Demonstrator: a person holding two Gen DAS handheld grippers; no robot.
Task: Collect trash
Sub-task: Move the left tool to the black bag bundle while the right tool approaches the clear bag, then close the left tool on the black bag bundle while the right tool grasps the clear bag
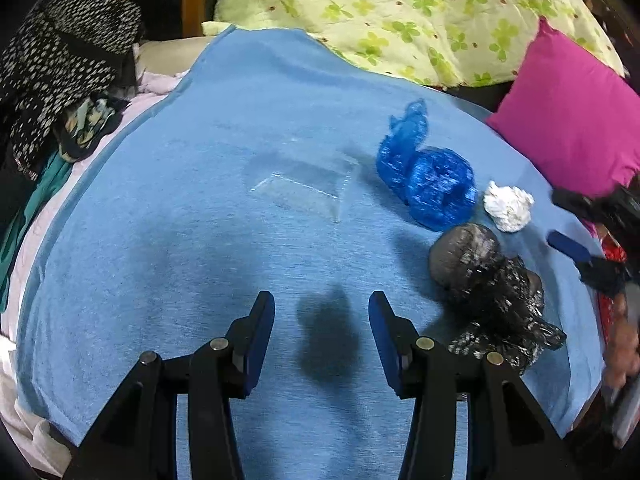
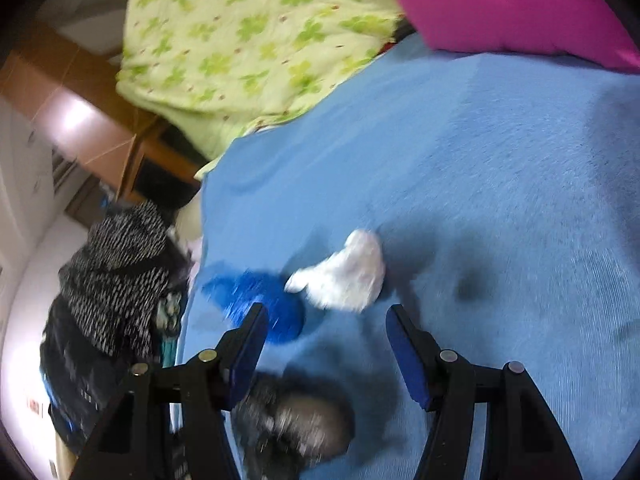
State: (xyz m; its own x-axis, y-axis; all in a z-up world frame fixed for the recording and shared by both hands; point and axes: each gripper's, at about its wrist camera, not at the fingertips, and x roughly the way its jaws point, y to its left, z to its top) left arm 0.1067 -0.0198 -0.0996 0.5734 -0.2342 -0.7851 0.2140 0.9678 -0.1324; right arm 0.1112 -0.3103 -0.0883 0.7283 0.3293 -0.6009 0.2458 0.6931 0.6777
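**Three wads of trash on the blue blanket, both grippers empty**

A blue blanket (image 1: 200, 208) covers the bed and carries the trash, which sits in a loose cluster toward the right side in the left wrist view. Farthest is a crumpled blue plastic bag (image 1: 428, 180). Just right of it, and a little nearer, lies a ball of white paper (image 1: 509, 206). Nearest is a crumpled black plastic bag (image 1: 492, 292), close to the other two; whether it touches them cannot be told. A clear plastic piece (image 1: 304, 188) lies flat on the blanket left of the blue bag, hard to make out against the cloth.

The left gripper (image 1: 322, 320) hangs over bare blanket with its jaws apart and nothing between them; the black bag sits just to the right of its right finger.

The right gripper (image 2: 326, 328) is likewise released and empty. Its view is blurred. The white paper (image 2: 348, 276) lies just beyond its fingertips, the blue bag (image 2: 260, 300) partly behind its left finger, and the black bag (image 2: 296, 424) low between the fingers, under the gripper.

At the far edge lie a green clover-print quilt (image 1: 400, 12) and a pink pillow (image 1: 572, 112). A black and white patterned garment (image 1: 60, 64) is heaped off the blanket's left side.
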